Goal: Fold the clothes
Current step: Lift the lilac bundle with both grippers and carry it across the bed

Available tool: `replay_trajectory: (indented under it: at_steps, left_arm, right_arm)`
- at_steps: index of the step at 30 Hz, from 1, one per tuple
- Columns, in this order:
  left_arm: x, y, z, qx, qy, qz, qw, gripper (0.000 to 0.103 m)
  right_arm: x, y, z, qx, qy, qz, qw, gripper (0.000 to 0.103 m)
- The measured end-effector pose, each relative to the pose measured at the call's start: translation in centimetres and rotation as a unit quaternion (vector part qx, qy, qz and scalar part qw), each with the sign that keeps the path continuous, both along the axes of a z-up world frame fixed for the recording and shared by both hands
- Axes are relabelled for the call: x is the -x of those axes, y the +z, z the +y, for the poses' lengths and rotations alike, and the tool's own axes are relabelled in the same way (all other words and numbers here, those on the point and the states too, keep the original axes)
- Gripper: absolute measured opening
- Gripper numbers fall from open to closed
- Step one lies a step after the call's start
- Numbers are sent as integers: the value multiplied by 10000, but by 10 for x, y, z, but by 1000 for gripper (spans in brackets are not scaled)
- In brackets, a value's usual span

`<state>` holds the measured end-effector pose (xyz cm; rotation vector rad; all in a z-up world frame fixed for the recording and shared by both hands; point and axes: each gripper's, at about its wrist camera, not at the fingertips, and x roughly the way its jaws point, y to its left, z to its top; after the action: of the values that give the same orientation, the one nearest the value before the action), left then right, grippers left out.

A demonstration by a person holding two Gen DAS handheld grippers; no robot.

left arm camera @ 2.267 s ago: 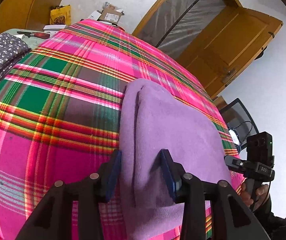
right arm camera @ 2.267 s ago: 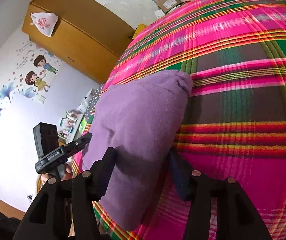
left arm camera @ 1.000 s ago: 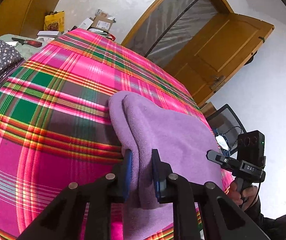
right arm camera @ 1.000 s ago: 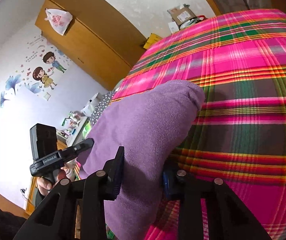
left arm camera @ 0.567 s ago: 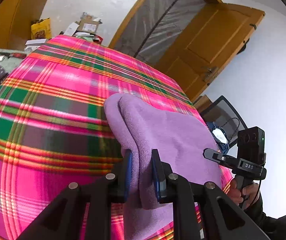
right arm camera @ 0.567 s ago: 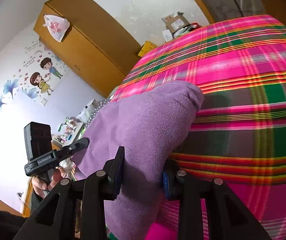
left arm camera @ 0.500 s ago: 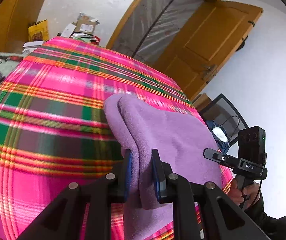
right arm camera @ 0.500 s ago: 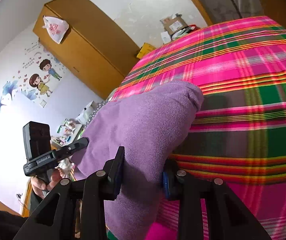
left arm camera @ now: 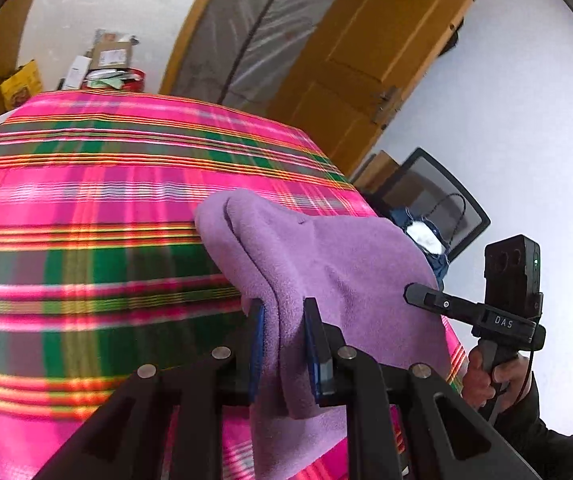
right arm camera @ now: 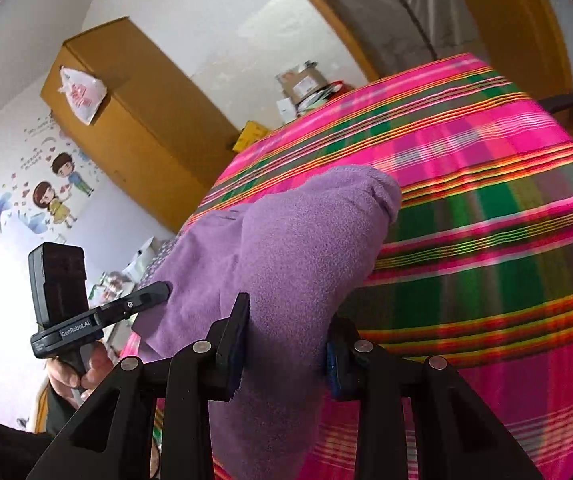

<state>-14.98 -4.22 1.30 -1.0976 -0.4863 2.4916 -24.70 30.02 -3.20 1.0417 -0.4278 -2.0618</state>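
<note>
A folded purple fleece garment (left arm camera: pixel 326 264) lies across the near right part of a bed covered in pink, green and red plaid (left arm camera: pixel 86 208). My left gripper (left arm camera: pixel 282 344) is shut on the garment's left folded edge, its blue pads pressing the cloth. In the right wrist view the same purple garment (right arm camera: pixel 286 248) bulges up between the pads of my right gripper (right arm camera: pixel 286 344), which is shut on its right edge. Each view shows the other gripper held in a hand: the right one (left arm camera: pixel 486 316) and the left one (right arm camera: pixel 98 316).
A wooden door (left arm camera: pixel 370 56) and a plastic-covered doorway stand beyond the bed. Boxes and clutter (left arm camera: pixel 102 64) sit at the bed's far end. A dark chair with a bag (left arm camera: pixel 430 208) is at the right. A wooden wardrobe (right arm camera: pixel 126 120) and wall stickers are at the left.
Both grippers, still shut on the purple garment, have carried it sideways across the plaid bed and slightly up. The left wrist has rolled, and the speckled cloth at left has left view.
</note>
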Motion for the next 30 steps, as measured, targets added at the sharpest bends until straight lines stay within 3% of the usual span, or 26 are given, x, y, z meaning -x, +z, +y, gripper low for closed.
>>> replay_trajectory:
  at_steps: [15,30]
  left_arm:
    - [66,-11,66,122,-528,-213,9983,19]
    - [158,-7,117,-15,-647,-223,9977,19]
  right_arm:
    - [48,-4,65,-253,-491,9,9985,32]
    - [137,3,99,-636,-648,92,9958,32]
